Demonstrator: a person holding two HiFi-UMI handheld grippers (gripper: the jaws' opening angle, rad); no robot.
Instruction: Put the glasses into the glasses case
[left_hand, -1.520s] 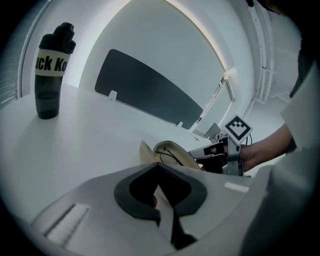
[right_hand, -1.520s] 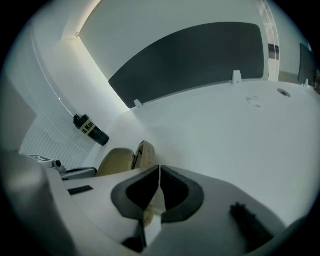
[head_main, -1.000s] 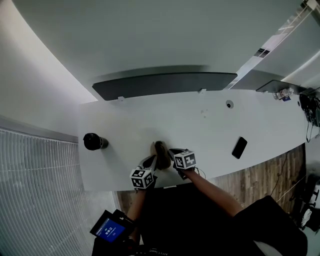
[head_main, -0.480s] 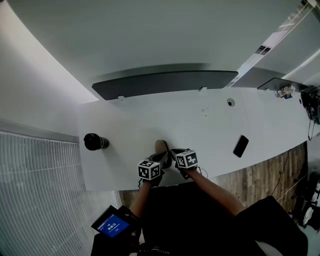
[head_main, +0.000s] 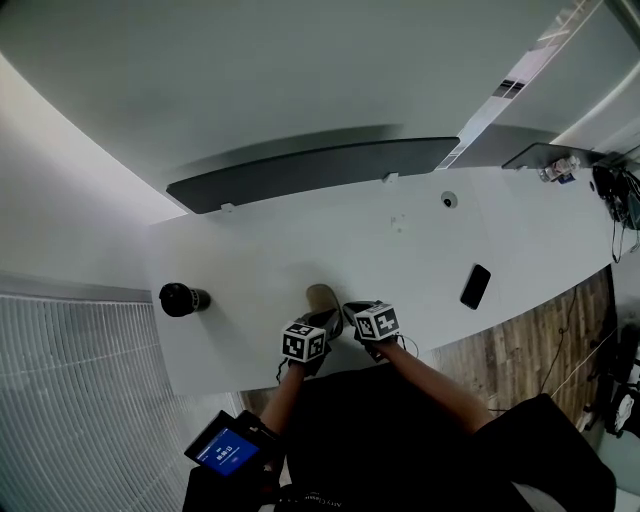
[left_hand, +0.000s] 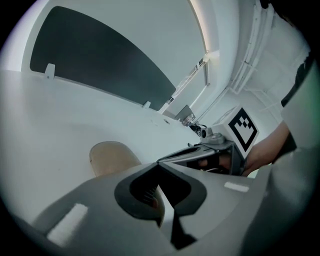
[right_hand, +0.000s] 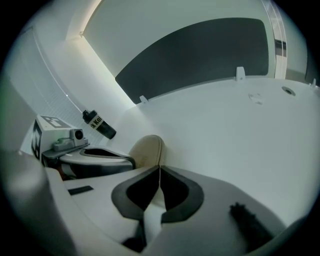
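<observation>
Glasses case (head_main: 320, 297), beige and oval, apparently closed, lying on the white worktop (head_main: 255, 245) close to its near edge, with its long axis running roughly from near to far. The glasses themselves show in no view, so whether they already lie inside cannot be told. Two claws converge on the near end of the case. The left claw (head_main: 326, 321) comes in from the near left with its jaws pressed together at the tips, and no object can be made out between them. In the left gripper view the case sits just beyond those tips and off to their left. The right claw (head_main: 352, 308) comes in from the near right, jaws likewise pressed together and pinching nothing. In the right gripper view the case rises directly ahead of the tips, its right edge in line with them. Whether either claw touches the case cannot be settled, though the right one seems the better aimed. The claws stand just beside one another, so crowding between them is the likely constraint, along with the worktop edge close behind. Far of the case the surface lies open up to the dark panel (head_main: 310, 168). A black bottle (head_main: 181, 298) stands well apart to the left and a phone (head_main: 475, 286) well apart to the right.
</observation>
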